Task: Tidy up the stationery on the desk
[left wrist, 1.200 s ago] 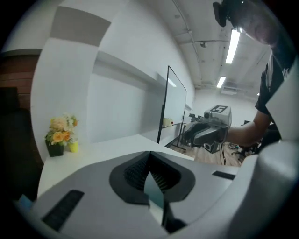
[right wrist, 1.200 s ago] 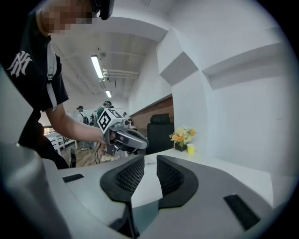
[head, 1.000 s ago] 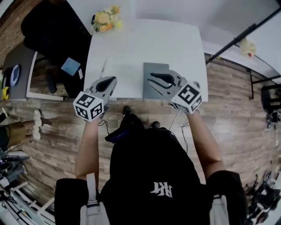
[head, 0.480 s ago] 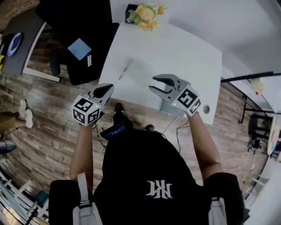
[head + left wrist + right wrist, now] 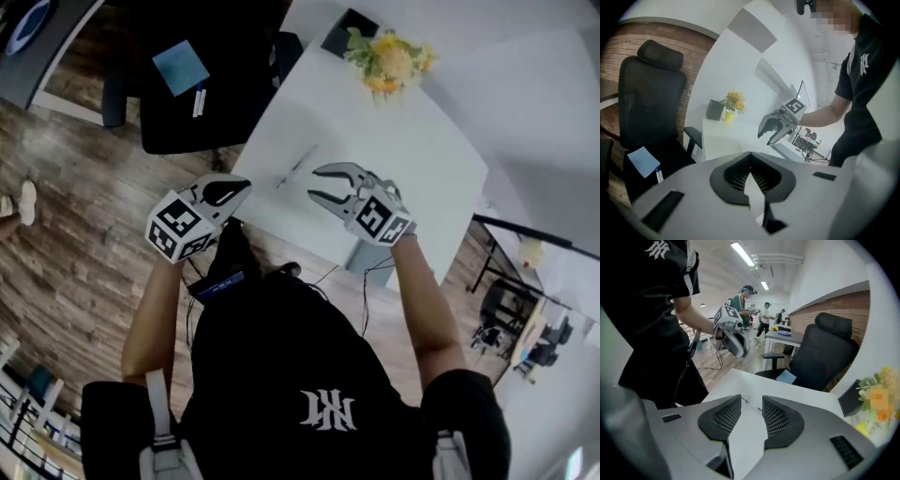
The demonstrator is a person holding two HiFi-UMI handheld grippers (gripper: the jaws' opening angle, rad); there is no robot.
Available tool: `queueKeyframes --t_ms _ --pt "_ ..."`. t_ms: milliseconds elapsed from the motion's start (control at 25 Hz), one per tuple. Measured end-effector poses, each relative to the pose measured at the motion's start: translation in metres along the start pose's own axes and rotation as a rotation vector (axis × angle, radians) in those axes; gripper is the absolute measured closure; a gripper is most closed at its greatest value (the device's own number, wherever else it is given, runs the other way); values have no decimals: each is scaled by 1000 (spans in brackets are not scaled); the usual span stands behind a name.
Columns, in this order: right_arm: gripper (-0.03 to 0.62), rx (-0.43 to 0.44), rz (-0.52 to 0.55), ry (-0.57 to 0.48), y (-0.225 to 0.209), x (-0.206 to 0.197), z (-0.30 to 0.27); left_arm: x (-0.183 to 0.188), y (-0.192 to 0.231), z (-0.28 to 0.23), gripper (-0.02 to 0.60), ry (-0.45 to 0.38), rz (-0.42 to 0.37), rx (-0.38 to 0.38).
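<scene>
Right gripper [image 5: 314,185] hangs open and empty above the white worktop [image 5: 394,159], with the pen [image 5: 295,169] lying on the worktop just beyond its jaws. Left gripper [image 5: 239,185] has its jaws together and holds nothing.

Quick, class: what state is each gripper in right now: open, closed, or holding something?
Left gripper: closed, nothing between the jaws.
Right gripper: open, jaws apart, holding nothing.
</scene>
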State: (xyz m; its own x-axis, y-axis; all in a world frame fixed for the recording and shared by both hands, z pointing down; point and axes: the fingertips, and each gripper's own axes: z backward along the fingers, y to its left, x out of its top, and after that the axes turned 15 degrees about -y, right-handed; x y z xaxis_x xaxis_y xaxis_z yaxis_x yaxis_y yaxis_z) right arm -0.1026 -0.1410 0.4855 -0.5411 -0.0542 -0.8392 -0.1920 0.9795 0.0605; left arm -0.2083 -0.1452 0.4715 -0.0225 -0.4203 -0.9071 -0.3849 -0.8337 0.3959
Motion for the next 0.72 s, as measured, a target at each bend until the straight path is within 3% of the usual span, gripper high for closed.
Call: queueKeyframes --t_ms 400,720 --pt "453 295 219 243 -20 -57 -56 -16 27 -9 578 -45 112 -36" --pt "477 433 347 319 -36 -74 -59 -22 54 -9 578 -32 135 -32"
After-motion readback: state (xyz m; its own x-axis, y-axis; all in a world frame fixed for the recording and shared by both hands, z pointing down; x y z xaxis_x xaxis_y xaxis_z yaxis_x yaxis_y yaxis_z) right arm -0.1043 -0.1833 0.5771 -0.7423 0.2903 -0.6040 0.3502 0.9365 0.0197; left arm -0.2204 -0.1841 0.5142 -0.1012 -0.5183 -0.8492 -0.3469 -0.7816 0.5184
